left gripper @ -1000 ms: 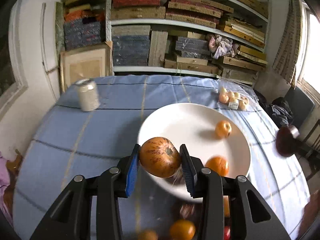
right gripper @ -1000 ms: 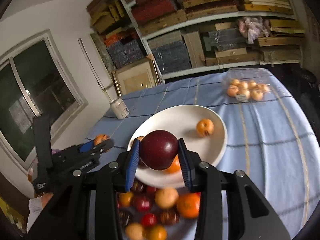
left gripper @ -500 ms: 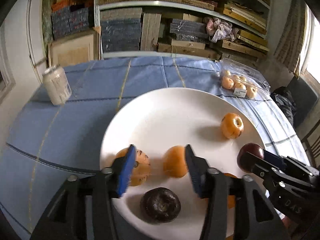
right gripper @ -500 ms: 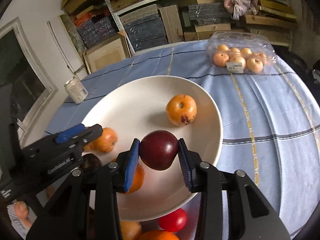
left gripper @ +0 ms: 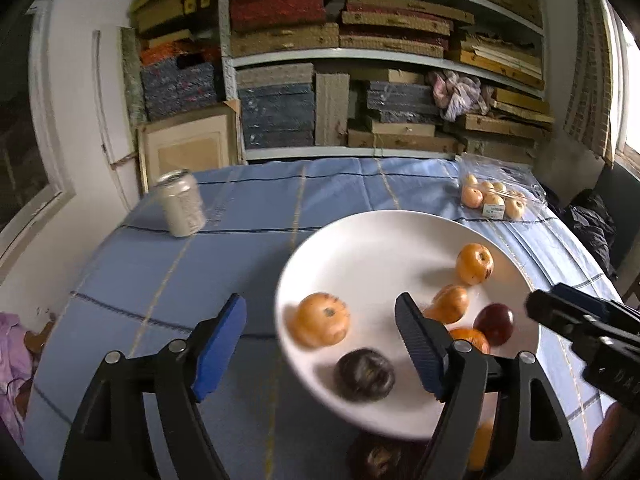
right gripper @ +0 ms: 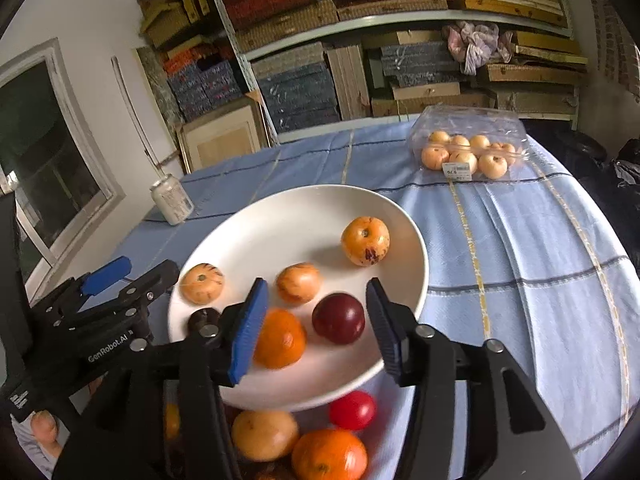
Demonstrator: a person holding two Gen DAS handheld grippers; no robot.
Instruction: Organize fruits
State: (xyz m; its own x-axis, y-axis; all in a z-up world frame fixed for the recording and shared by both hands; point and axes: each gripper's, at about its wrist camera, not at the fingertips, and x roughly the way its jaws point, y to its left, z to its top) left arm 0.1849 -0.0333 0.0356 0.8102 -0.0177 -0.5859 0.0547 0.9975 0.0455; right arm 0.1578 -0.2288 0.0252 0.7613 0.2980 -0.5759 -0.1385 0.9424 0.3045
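1. The left gripper (left gripper: 320,350) is hanging over the near left rim of the white plate (left gripper: 360,240) with its jaws opening wide and nothing pinched between the blue pads; a striped orange fruit (left gripper: 323,319) is sitting on the plate in the gap, clear of both pads
2. The right gripper (right gripper: 316,328) is tilting down over the near side of the same plate (right gripper: 280,216), jaws also opening; a dark red plum (right gripper: 338,318) is lying on the plate between them, and the pads are not pressing on it
3. Just beside the plum, a bright orange fruit (right gripper: 280,338) is resting against the left pad's side, partly hidden by it
4. Further into the plate, a pale striped fruit (right gripper: 298,282) and a spotted yellow-orange one (right gripper: 365,241) are lying apart from each other, and a dark brown fruit (left gripper: 365,374) is sitting near the front rim
5. Below the plate's near edge, more loose fruit is waiting in a pile, among it a small red one (right gripper: 353,409) and an orange one (right gripper: 329,455)
6. Out on the blue checked tablecloth (right gripper: 520,240), a clear bag of small pale fruits (right gripper: 466,144) is lying at the far right and a drink can (left gripper: 181,208) is standing at the far left
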